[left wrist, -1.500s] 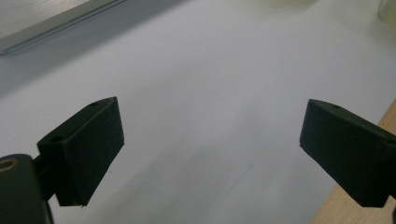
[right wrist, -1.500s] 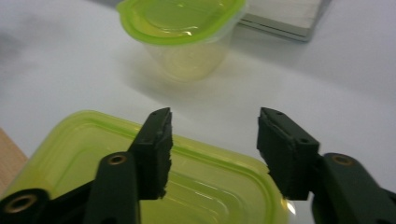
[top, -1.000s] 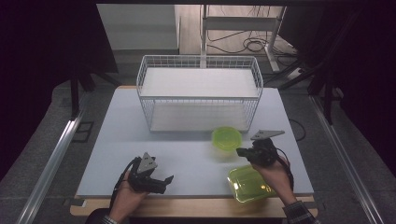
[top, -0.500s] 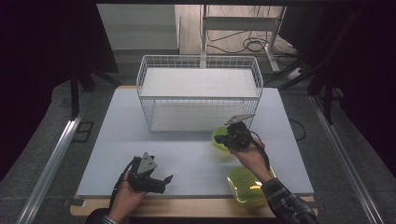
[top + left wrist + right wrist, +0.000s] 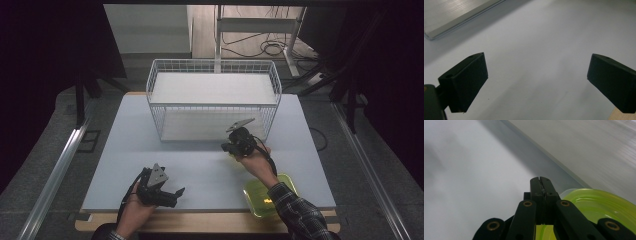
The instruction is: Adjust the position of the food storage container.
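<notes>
- 1 change is noted: the right gripper [image 5: 231, 148] has been swung from above the square container [image 5: 262, 197] at the table's [image 5: 200, 170] front right corner across to the green bowl [image 5: 604, 205].
- Its jaws are closed, with nothing seen pinched between the tips. The bowl sits just beside them, right of the table's middle, before the wire basket [image 5: 212, 100].
- A nudge or regrip of the bowl is judged likely.
- The left gripper [image 5: 172, 194] is kept wide open, empty, near the front edge.
- 0 labels or writing can be read.

Two green dishes [image 5: 267, 195] [image 5: 604, 205], one wire basket [image 5: 212, 100]
</notes>
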`<state>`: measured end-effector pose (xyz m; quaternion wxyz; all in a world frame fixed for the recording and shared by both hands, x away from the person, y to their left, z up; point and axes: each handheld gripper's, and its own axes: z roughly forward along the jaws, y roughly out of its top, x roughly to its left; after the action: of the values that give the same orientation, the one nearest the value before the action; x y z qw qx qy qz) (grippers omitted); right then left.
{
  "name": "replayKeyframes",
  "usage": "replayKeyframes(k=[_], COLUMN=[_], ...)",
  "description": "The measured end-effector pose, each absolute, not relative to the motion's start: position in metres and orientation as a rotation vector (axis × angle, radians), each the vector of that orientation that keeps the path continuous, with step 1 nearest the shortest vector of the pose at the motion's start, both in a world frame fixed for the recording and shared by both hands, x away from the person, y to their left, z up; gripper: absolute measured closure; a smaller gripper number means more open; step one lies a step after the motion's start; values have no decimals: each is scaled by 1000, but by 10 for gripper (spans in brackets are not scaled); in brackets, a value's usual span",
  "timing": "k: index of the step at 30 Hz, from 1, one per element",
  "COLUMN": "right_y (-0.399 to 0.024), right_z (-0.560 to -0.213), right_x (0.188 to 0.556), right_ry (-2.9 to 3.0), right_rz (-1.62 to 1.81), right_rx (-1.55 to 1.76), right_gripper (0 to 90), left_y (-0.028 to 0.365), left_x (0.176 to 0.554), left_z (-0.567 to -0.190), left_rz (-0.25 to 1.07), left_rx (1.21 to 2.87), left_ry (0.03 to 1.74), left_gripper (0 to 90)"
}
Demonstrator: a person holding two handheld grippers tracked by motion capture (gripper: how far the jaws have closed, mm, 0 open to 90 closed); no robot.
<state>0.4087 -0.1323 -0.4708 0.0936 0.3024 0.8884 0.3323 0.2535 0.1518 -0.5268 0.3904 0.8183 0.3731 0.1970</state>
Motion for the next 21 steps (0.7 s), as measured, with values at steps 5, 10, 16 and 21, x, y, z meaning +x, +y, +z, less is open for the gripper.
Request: replayKeyframes(k=[5, 10, 16, 21], right_y=[-149, -177, -207, -228], right_z=[-471, -474, -476, -476], right_x=[409, 410, 410, 411], right_ry=[2626, 2585, 2545, 2513], right_rz=[968, 977, 967, 951], right_rx=[910, 995, 1064, 1115], right_gripper=[886, 885, 884, 883], left_y=[152, 150, 149, 149], left_x=[254, 254, 254, 254], left_z=[-527, -528, -528, -529], left_rz=[501, 502, 506, 507], left_rx=[2084, 2092, 2106, 2116], left_ry=[944, 942, 938, 933], left_gripper=[28, 28, 28, 28])
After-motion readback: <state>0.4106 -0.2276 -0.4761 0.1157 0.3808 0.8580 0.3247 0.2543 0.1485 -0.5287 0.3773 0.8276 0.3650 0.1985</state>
